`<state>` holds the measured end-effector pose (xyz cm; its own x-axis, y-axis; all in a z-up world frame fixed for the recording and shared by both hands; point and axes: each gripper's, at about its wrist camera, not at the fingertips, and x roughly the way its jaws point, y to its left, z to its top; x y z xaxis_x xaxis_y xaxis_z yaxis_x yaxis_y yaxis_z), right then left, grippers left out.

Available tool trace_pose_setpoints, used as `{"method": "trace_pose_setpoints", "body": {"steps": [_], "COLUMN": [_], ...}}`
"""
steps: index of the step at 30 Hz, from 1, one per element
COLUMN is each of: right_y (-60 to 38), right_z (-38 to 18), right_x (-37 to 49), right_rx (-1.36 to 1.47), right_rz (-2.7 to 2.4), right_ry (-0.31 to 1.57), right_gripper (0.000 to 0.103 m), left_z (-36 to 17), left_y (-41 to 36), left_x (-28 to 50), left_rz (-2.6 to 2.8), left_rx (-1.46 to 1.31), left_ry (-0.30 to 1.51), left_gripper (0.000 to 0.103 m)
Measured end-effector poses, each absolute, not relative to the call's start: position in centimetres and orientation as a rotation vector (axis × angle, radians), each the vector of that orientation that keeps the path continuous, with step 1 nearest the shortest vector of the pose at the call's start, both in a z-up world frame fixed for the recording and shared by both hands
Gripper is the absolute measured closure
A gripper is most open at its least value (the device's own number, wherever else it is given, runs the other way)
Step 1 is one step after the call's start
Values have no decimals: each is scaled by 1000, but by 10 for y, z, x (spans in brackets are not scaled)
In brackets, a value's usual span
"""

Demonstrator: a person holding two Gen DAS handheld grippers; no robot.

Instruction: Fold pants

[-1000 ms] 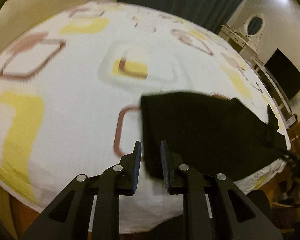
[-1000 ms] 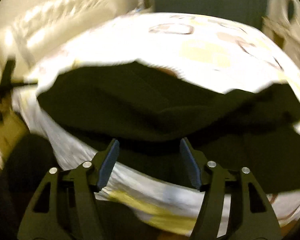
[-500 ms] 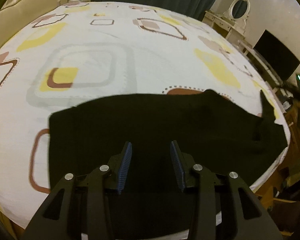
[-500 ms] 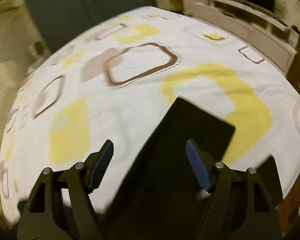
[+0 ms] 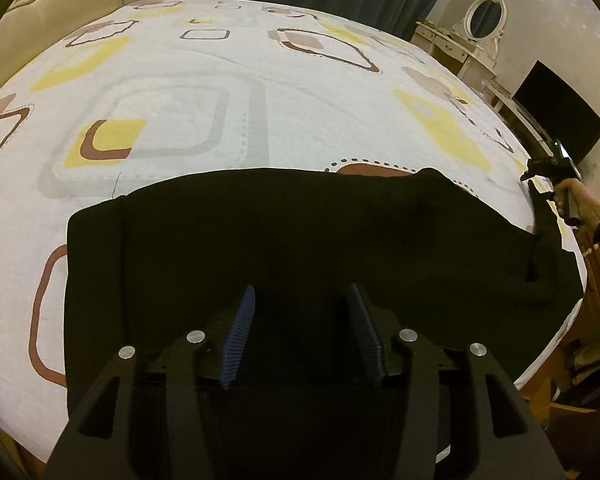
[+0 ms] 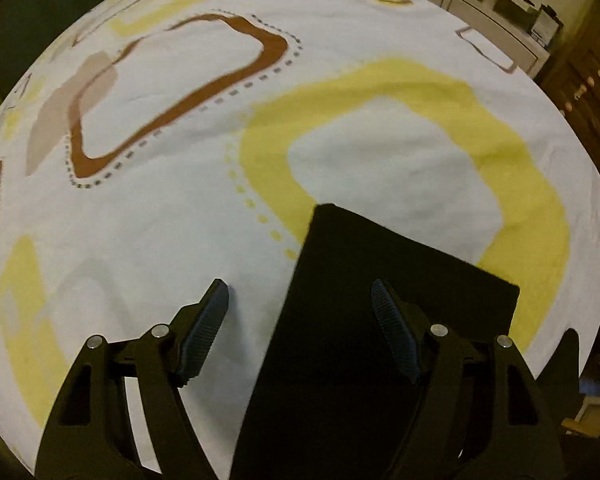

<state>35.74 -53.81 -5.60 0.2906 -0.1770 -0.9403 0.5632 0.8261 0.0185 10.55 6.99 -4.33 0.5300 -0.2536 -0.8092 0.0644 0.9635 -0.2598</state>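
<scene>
Lying flat on patterned bed point(image 5: 228, 64), black pants point(image 5: 300, 240), left gripper point(image 5: 300, 316) opening

Two wrist fisheyes, both steeply down and close over the bed point(image 5: 228, 80), sharing the black pants point(image 5: 300, 240).

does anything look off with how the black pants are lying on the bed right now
Mostly tidy. The black pants lie flat on the bed, but at their left end a lower layer sticks out past the top one, so the edges aren't aligned.
</scene>
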Motion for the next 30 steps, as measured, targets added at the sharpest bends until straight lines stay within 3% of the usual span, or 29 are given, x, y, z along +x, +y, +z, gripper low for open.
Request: {"method": "trace_pose_setpoints", "body": {"steps": [1, 3, 4, 6, 11, 18, 23, 30], "right_y": [-539, -542, -546, -553, -569, -619, -656, -672], "right_z": [-56, -55, -53, -46, -7, 36, 16, -45], "right_x": [355, 352, 346, 329, 281, 135, 49, -7], "right_rx": [379, 371, 387, 490, 570, 726, 843, 965], "right_rz": [-513, -522, -509, -451, -342, -229, -256, -293], "right_ry": [1177, 1173, 1168, 1135, 986, 702, 585, 607], "right_gripper": [41, 67, 73, 94, 94, 95, 96, 96], "left_z": [-44, -43, -43, -44, -44, -44, -43, -45], "left_y": [70, 69, 68, 67, 60, 59, 55, 48], "left_x": [106, 106, 107, 106, 105, 105, 102, 100], "left_rz": [-192, -190, -189, -194, -182, -173, -167, -140], "left_rx": [-207, -206, -204, -204, -162, -169, -141, -97], "left_ry": [996, 996, 996, 994, 987, 990, 988, 977], "left_gripper": [53, 53, 53, 49, 48, 45, 44, 42]}}
